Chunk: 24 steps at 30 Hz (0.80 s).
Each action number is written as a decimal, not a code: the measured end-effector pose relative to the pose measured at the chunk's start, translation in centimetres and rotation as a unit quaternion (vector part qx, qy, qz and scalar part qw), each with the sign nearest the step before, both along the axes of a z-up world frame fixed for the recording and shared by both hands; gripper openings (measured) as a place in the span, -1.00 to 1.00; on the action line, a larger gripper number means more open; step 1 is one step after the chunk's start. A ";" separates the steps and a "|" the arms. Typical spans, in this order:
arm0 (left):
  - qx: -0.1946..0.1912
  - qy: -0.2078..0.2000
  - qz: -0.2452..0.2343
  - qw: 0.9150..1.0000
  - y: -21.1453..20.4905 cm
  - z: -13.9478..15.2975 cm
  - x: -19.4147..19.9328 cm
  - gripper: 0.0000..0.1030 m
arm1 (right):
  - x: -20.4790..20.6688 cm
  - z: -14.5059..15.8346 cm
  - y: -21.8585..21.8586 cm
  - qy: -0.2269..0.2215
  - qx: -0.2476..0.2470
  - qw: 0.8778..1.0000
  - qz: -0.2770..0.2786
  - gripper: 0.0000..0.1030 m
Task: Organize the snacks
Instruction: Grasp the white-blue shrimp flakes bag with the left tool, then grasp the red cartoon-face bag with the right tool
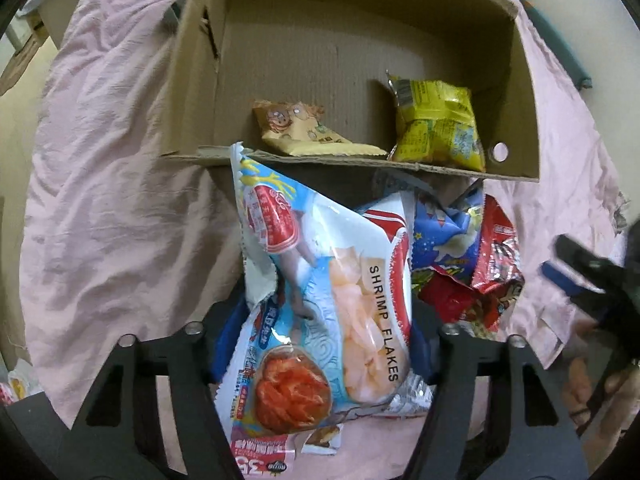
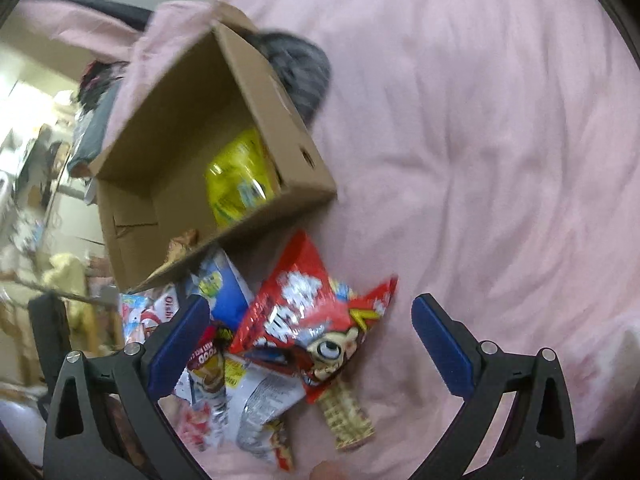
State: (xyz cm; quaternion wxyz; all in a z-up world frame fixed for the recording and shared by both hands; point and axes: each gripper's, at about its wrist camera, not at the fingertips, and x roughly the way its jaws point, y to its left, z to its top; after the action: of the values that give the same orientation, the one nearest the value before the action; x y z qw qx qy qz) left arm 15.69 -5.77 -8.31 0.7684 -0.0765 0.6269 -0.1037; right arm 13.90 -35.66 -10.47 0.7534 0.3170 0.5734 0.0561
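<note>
Between our left tool's fingers: the shrimp bag (image 1: 340,304), a big pale-blue pack, its long axis running away from us toward the box (image 1: 516,92).
Left tool (image 1: 320,344): clenched on the shrimp bag, whose lower half fills the gap between the fingers.
Box: straight ahead of the left tool on the pink bed sheet (image 1: 120,200); the bag's top corner already reaches its near rim.
Inside the box: a yellow bag (image 1: 438,128) at the right wall, a tan bag (image 1: 300,128) left of it, bare floor behind.
Right tool (image 2: 312,344): released, jaws wide, holding nothing, hovering over the pile.
Pile: a red bag (image 2: 304,320) lies between the right tool's fingers, pointing toward the box.
Nearer arm: we judge the left one, already loaded, is the one to drop into the box.
</note>
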 end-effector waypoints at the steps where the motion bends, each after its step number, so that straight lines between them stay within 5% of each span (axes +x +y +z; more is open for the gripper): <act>1: 0.001 -0.005 0.001 1.000 0.2 0.4 -0.2 0.15 | 0.1 -0.8 -0.1 0.017 0.010 1.000 -0.002 1.00; 9: -0.018 -0.025 0.010 0.999 1.8 2.6 -1.0 0.08 | 1.4 -4.2 1.1 0.074 0.028 0.997 0.004 0.97; 12: -0.022 -0.028 0.011 0.999 2.4 2.9 -1.0 0.08 | 1.6 -4.8 2.3 0.083 0.027 0.996 0.025 0.58; 17: -0.016 -0.036 0.013 0.999 2.4 3.0 -1.2 0.07 | 1.0 -3.8 2.7 0.067 -0.001 0.997 0.037 0.37; 24: -0.010 -0.050 0.019 0.999 3.3 3.6 -1.8 0.08 | -0.6 -1.8 1.9 0.040 0.002 0.999 0.035 0.34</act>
State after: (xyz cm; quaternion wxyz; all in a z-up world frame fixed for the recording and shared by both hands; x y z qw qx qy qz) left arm 13.89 -2.52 -4.68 0.7996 -0.0912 0.5853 -0.0988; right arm 13.25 -33.77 -12.23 0.7268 0.3000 0.6138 0.0712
